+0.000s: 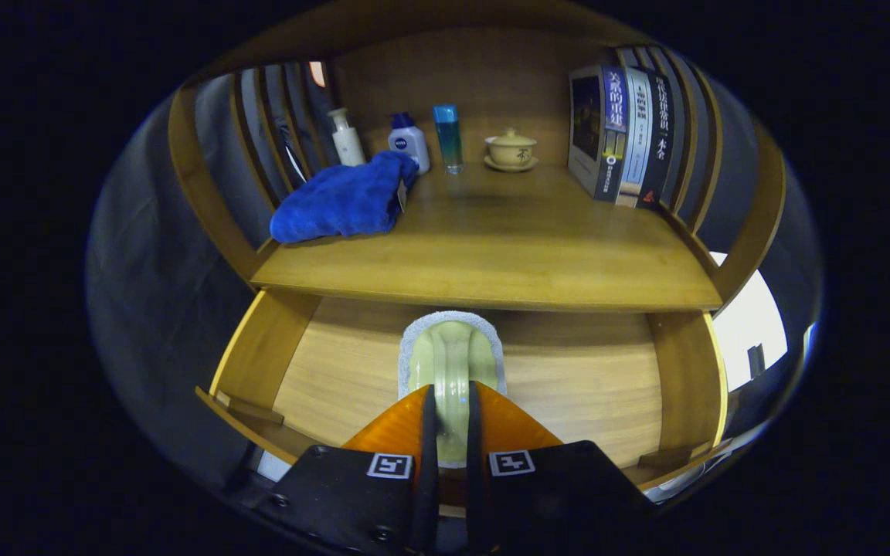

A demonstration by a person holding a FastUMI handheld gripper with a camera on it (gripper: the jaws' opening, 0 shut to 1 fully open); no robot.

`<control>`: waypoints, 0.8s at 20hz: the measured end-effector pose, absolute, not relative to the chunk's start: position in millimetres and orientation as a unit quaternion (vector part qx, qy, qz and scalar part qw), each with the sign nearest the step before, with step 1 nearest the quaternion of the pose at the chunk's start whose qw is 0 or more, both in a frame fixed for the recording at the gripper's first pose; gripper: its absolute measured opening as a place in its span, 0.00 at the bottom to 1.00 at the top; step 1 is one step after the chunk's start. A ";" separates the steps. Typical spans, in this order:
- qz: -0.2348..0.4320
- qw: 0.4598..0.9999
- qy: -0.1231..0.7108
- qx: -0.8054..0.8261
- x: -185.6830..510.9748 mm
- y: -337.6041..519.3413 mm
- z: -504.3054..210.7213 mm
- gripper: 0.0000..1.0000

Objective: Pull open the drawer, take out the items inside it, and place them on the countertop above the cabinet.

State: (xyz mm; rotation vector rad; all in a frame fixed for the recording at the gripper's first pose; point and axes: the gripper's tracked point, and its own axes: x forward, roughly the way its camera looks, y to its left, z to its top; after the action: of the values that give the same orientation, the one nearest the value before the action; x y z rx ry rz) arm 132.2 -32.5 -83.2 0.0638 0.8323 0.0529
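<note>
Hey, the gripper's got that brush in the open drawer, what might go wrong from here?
1. The gripper pinches the brush only on its narrow handle, so it may twist or slip when lifted.
2. The countertop edge overhangs the drawer; lifting straight up could knock the brush against it.

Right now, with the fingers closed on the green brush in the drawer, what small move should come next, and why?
Probably lift straight up. The gripper seems shut on the green brush, which sits in the open drawer under the countertop edge. It must rise before going onto the countertop, beside the blue towel.
</note>
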 end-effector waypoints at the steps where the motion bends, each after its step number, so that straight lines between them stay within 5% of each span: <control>1: 0.026 0.917 0.396 0.026 132.8 -31.9 -73.4 0.23; 10: -0.029 0.955 0.292 0.036 222.2 -50.2 27.2 0.22; 16: -0.051 0.952 0.299 0.043 275.5 -66.1 25.8 0.23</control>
State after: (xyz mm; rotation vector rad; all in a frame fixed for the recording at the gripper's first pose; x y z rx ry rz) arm 275.5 -66.1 25.8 0.0881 0.6071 -0.1028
